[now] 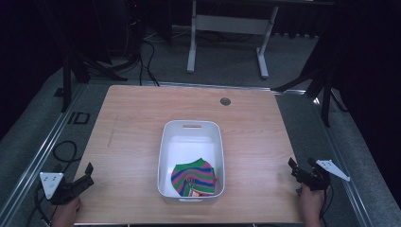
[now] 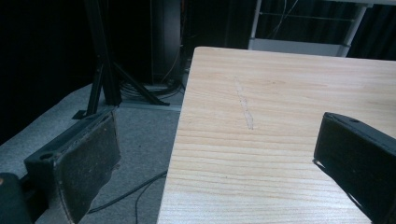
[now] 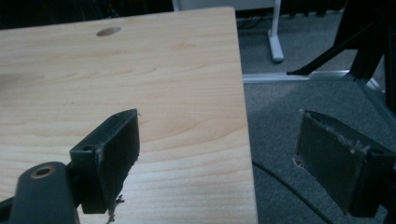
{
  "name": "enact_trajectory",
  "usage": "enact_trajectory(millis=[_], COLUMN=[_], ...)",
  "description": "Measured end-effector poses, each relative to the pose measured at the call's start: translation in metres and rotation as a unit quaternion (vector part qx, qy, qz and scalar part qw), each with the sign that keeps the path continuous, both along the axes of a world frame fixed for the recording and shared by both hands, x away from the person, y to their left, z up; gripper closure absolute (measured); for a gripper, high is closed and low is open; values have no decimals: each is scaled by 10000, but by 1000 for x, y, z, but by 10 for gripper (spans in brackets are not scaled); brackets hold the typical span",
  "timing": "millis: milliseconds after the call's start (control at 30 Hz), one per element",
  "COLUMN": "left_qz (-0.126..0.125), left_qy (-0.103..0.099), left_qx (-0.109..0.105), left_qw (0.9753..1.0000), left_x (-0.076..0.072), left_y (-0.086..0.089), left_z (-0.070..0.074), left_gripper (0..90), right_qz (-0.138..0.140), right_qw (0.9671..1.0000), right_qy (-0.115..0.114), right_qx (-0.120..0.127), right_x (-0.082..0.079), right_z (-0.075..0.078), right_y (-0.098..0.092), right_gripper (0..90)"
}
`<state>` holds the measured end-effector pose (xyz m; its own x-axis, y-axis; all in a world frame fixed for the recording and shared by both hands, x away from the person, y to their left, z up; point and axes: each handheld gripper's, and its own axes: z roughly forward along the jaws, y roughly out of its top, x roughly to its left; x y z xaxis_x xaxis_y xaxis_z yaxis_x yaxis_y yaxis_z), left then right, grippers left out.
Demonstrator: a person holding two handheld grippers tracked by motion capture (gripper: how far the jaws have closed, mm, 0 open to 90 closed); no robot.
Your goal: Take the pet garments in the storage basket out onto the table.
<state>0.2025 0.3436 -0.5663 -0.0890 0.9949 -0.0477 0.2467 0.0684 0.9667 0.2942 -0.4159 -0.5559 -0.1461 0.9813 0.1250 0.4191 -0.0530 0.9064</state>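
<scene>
A white plastic bin (image 1: 191, 126) stands at the middle of the wooden table (image 1: 132, 137), toward its front. Inside it lies a bundle of striped cloth (image 1: 194, 177) in green, pink and blue, at the near end. My left gripper (image 1: 84, 176) is held at the table's front left corner, open, with nothing between its jaws. In the left gripper view its jaws straddle the table's left edge, left gripper (image 2: 219, 163). My right gripper (image 1: 297, 169) hovers at the front right edge, open and empty. The right gripper (image 3: 219, 158) spans the table's right edge.
A round cable hole (image 1: 225, 101) sits near the table's far edge. A white desk frame (image 1: 227, 33) stands on the grey floor beyond. Black tripod legs (image 1: 321, 80) flank both sides, and cables (image 1: 61, 151) lie on the floor at the left.
</scene>
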Motion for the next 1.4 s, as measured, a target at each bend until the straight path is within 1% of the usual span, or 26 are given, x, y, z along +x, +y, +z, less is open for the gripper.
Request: enact_trajectory(millis=[100, 133, 200, 233, 300, 333, 400, 500, 600, 633, 700, 733, 767, 867, 900, 933, 1000, 1033, 1167, 1200, 1233, 1267, 1300, 1367, 1400], left_qz=[0, 0, 2, 2, 8, 7, 14, 15, 17, 22, 23, 23, 23, 19, 19, 19, 14, 13, 6, 5, 6, 8, 7, -2, -7], left_qy=[3, -4, 6, 6, 9, 12, 14, 16, 14, 15, 11, 10, 10, 4, 3, 11, 9, 11, 15, 13, 11, 6, 5, 8, 9], left_qx=[6, 0, -4, -4, 1, -2, -1, -9, -14, -12, -13, -12, -16, -22, -20, -24, -24, -23, -17, -16, -19, -23, -21, -12, -13], left_qw=[10000, 10000, 10000, 10000, 10000, 10000, 10000, 10000, 10000, 10000, 10000, 10000, 10000, 10000, 10000, 10000, 10000, 10000, 10000, 10000, 10000, 10000, 10000, 10000, 10000], left_x=[0, 0, 0, 0, 0, 0, 0, 0, 0, 0, 0, 0, 0, 0, 0, 0, 0, 0, 0, 0, 0, 0, 0, 0, 0], left_y=[0, 0, 0, 0, 0, 0, 0, 0, 1, 1, 0, 0, 1, 1, 1, 1, 1, 1, 1, 1, 1, 1, 1, 1, 1], left_z=[0, 0, 0, 0, 0, 0, 0, 0, 0, 0, 0, 0, 0, 0, 0, 0, 0, 0, 0, 0, 0, 0, 0, 0, 0], left_gripper=[9, 9, 9, 9, 9, 9, 9, 9, 9, 9, 9, 9, 9, 9, 9, 9, 9, 9, 9, 9, 9, 9, 9, 9, 9], right_qz=[22, 39, 114, 114, 215, 241, 325, 527, 682, 759, 1001, 1206, 1339, 1770, 1914, 2111, 2375, 2529, 2989, 3103, 3222, 3308, 3397, 3566, 3653], right_qw=[10000, 9999, 9996, 9996, 9991, 9990, 9986, 9971, 9954, 9946, 9916, 9890, 9869, 9776, 9738, 9688, 9610, 9563, 9416, 9378, 9340, 9314, 9281, 9216, 9179], right_qy=[46, 85, 234, 234, 367, 370, 416, 532, 659, 693, 808, 843, 895, 1142, 1229, 1294, 1402, 1449, 1506, 1513, 1507, 1489, 1490, 1471, 1484], right_qx=[-42, -71, -60, -60, -79, -108, -62, 102, 108, 112, 113, 138, 96, -3, -38, -64, -174, -232, -360, -375, -328, -305, -325, -425, -451], right_x=[1, 2, 4, 4, 6, 6, 7, 8, 10, 11, 12, 13, 14, 17, 18, 20, 23, 24, 28, 29, 29, 30, 30, 29, 29], right_z=[0, 0, 0, 0, 0, 0, 0, -1, -1, -2, -2, -2, -2, -1, -1, 0, 2, 3, 7, 8, 10, 11, 13, 16, 18], right_y=[1, 1, 2, 2, 3, 4, 3, 0, 0, 0, 1, 3, 4, 10, 13, 16, 23, 26, 40, 44, 47, 50, 53, 59, 63], right_gripper=[137, 139, 145, 145, 145, 145, 148, 148, 148, 148, 171, 171, 171, 171, 171, 166, 163, 159, 148, 147, 147, 148, 149, 150, 151])
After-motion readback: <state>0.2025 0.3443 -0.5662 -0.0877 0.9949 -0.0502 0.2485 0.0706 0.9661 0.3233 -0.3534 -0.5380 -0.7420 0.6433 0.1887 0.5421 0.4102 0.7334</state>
